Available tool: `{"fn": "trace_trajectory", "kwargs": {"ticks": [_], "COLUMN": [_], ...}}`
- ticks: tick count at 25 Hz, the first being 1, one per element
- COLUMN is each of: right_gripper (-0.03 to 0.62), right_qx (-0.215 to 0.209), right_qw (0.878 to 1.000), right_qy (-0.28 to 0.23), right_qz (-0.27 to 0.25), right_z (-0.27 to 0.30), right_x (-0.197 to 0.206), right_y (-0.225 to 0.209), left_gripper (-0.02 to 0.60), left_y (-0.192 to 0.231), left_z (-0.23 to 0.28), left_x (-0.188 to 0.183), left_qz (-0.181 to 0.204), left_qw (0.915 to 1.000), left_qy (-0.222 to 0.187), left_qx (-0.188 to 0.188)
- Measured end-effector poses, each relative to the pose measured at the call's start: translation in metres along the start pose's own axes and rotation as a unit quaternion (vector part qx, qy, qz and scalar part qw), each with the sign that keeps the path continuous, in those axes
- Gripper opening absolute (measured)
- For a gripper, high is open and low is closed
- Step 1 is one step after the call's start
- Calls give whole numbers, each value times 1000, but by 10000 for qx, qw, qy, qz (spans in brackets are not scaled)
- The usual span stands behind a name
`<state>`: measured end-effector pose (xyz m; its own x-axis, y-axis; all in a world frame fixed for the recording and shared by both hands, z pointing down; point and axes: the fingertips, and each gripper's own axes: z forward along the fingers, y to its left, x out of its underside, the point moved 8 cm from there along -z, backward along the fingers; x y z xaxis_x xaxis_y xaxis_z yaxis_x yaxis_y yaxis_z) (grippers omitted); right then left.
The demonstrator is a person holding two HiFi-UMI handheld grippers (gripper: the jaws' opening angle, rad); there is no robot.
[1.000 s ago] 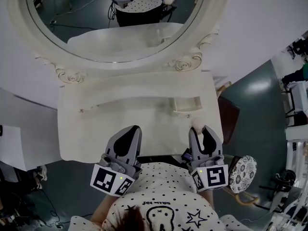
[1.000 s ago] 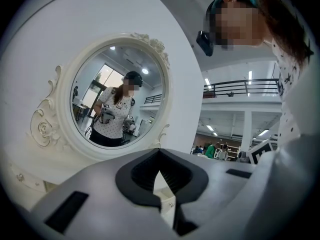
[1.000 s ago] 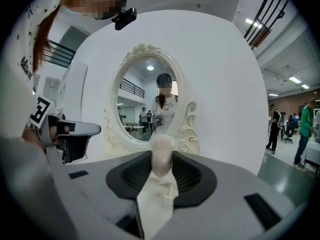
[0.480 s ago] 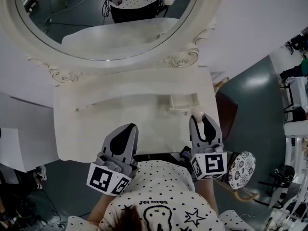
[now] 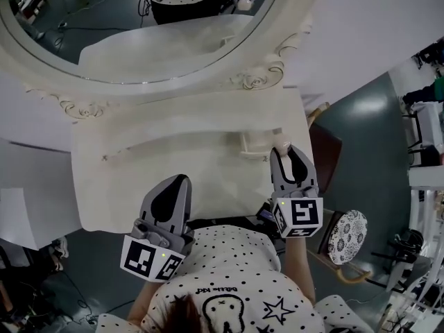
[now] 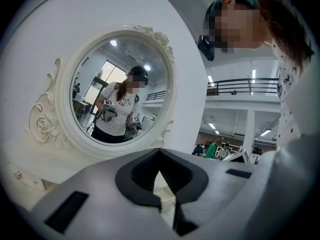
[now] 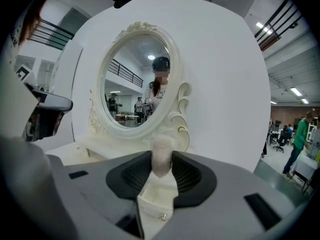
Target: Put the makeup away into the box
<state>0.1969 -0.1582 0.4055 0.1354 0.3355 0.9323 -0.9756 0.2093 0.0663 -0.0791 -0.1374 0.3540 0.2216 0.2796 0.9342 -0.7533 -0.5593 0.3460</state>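
My right gripper (image 5: 286, 157) is shut on a small pale makeup bottle (image 7: 161, 156), whose rounded top pokes out past the fingertips (image 5: 283, 146). It hovers at the right end of the white vanity top (image 5: 139, 186), right beside a small open drawer-like box (image 5: 258, 143). In the right gripper view the box (image 7: 156, 204) with its tiny knob shows just below the bottle, between the jaws. My left gripper (image 5: 173, 191) hangs over the vanity's front edge, its tips meeting with nothing in them (image 6: 160, 151).
A large oval mirror (image 5: 139, 33) in a carved white frame stands at the back of the vanity and reflects the person. A round patterned stool (image 5: 348, 236) sits on the floor at the right. White wall panels stand behind the mirror.
My right gripper has moved forward with the bottle, from the vanity's front edge up to the open box. The left gripper has stayed near the front edge.
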Motion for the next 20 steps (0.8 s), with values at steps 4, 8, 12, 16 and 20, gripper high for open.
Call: {"fn": "trace_trajectory", "kwargs": {"ticks": [4, 8, 12, 16, 20], "right_gripper": [133, 133, 133, 133, 133], "right_qx": [4, 5, -52, -158, -301], "right_qw": [9997, 9986, 9972, 9956, 9927], "right_qy": [243, 522, 739, 919, 1166], "right_qz": [-33, -4, 49, 122, -41], "right_z": [17, 32, 46, 60, 70], "right_x": [12, 26, 36, 47, 61], "right_y": [-6, -12, -15, -16, -15], "left_gripper": [-5, -5, -5, -5, -5], "left_y": [3, 6, 8, 10, 11], "left_z": [7, 12, 16, 19, 21], "left_x": [1, 2, 3, 4, 6], "left_qz": [-48, -98, -134, -168, -191], "left_qw": [10000, 9999, 9998, 9997, 9995], "left_qy": [2, 47, 86, 109, 145], "left_qx": [-41, -60, -98, -144, -193]}}
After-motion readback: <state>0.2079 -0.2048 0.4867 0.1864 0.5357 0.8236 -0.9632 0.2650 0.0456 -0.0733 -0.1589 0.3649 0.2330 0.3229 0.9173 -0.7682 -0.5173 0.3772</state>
